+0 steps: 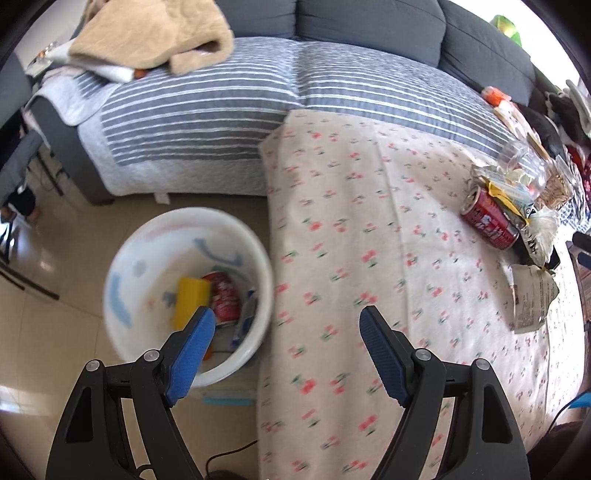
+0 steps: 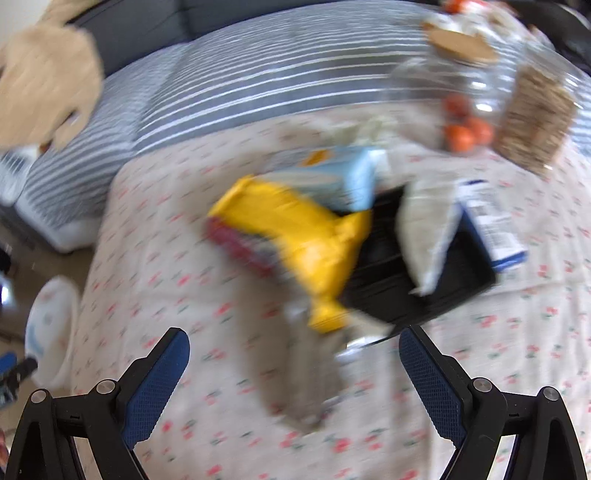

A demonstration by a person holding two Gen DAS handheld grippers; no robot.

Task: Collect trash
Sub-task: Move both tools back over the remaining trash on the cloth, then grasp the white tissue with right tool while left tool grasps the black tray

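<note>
My left gripper [image 1: 286, 323] is open and empty, over the table edge beside a white bin [image 1: 147, 258] on the floor. The bin holds a yellow packet [image 1: 190, 301], a red can [image 1: 225, 299] and other scraps. On the floral tablecloth at the right lie a red can [image 1: 489, 219], wrappers [image 1: 517, 206] and a torn paper [image 1: 530, 299]. My right gripper [image 2: 293, 349] is open and empty, just in front of a yellow wrapper [image 2: 306, 236] lying over a red can [image 2: 236, 242]. Behind are a light-blue packet [image 2: 343, 177], a black tray [image 2: 410, 266] and a white bag [image 2: 428, 229]. The right view is blurred.
A grey sofa with a striped cover [image 1: 258, 107] and a beige blanket [image 1: 147, 33] stands behind the table. A clear jar [image 2: 461, 103] with orange balls and a blue-white box [image 2: 495, 225] sit at the table's far right. The bin also shows in the right wrist view [image 2: 51, 325].
</note>
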